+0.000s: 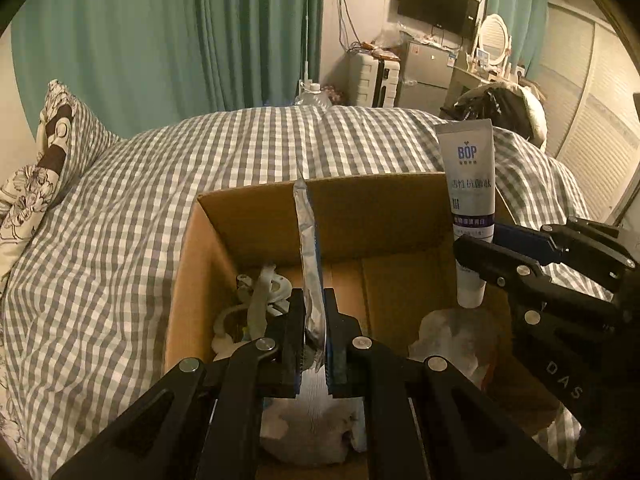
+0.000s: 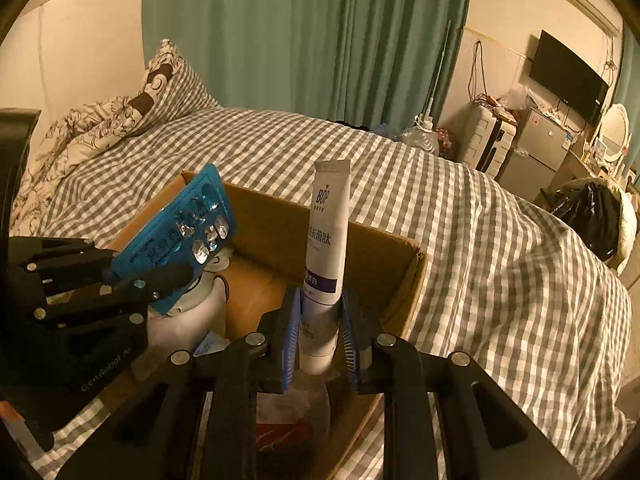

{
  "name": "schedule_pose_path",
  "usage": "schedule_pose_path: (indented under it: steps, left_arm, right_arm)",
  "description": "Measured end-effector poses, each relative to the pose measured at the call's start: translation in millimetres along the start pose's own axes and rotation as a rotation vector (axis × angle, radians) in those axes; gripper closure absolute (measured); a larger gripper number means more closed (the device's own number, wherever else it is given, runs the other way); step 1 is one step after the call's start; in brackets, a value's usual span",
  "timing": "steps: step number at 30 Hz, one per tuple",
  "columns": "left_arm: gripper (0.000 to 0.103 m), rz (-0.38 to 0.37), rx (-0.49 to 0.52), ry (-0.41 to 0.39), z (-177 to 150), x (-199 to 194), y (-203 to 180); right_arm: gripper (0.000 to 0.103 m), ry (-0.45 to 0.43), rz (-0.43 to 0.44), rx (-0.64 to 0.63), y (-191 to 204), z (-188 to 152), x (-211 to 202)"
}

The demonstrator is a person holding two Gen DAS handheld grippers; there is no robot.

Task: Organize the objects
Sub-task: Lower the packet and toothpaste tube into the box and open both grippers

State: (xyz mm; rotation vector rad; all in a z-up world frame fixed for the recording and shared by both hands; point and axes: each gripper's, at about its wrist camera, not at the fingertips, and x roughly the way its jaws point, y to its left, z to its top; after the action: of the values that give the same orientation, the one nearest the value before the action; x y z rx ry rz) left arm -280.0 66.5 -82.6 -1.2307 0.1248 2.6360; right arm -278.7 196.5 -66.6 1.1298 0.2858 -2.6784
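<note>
Left hand-held gripper [image 1: 314, 336] clamped on blue blister pack [image 2: 176, 236], pack edge-on in left wrist view, held over open cardboard box [image 1: 256, 216]. Right hand-held gripper [image 2: 320, 336] clamped on white BOP tube [image 2: 326, 264], cap down, upright above box. Box sits on checked bed [image 2: 480, 240]; white items inside.

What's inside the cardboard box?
Inside the cardboard box lie white plastic pieces and crumpled white bags. The left gripper and right gripper cover the rest of the bottom.
</note>
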Motion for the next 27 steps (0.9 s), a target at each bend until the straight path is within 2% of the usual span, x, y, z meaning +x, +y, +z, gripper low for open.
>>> schedule_pose_path:
  steps: [3, 5, 7, 8, 10, 11, 12, 14, 17, 21, 26, 27]
  left_arm:
    - [0.094, 0.006, 0.014, -0.003, 0, -2, -2]
    - [0.093, 0.009, 0.021, -0.004, -1, -4, -4]
    - [0.091, 0.018, 0.028, -0.004, -1, -8, -5]
    - [0.089, 0.023, 0.03, -0.005, 0, -11, -6]
    - [0.083, 0.034, 0.029, -0.007, 0, -15, -6]
    - [0.073, 0.04, 0.028, -0.01, 0, -19, -6]
    - [0.059, 0.049, 0.025, -0.018, 1, -24, -6]
    - [0.044, 0.065, 0.017, -0.04, 2, -33, -6]
    - [0.042, 0.066, 0.001, -0.078, 8, -54, -6]
    - [0.022, 0.074, -0.017, -0.138, 17, -86, -6]
    - [0.016, 0.05, -0.038, -0.245, 25, -134, -12]
    - [0.012, 0.047, -0.039, -0.265, 27, -145, -14]
  right_arm:
    - [0.083, -0.011, 0.0, 0.006, 0, 0, -4]
    - [0.077, -0.021, -0.008, 0.014, 0, 1, -7]
    - [0.054, -0.033, -0.013, 0.031, -2, 2, -13]
    - [0.051, -0.042, -0.014, 0.036, -3, 3, -15]
    - [0.048, -0.058, -0.022, 0.053, -5, 4, -24]
    - [0.047, -0.063, -0.025, 0.059, -7, 5, -28]
    - [0.043, -0.071, -0.03, 0.067, -8, 5, -33]
    - [0.036, -0.094, -0.049, 0.086, -10, 7, -45]
    - [0.029, -0.128, -0.072, 0.114, -15, 9, -67]
    - [0.02, -0.172, -0.093, 0.142, -21, 11, -100]
    - [0.013, -0.237, -0.133, 0.145, -24, 7, -153]
    - [0.012, -0.25, -0.142, 0.146, -24, 5, -164]
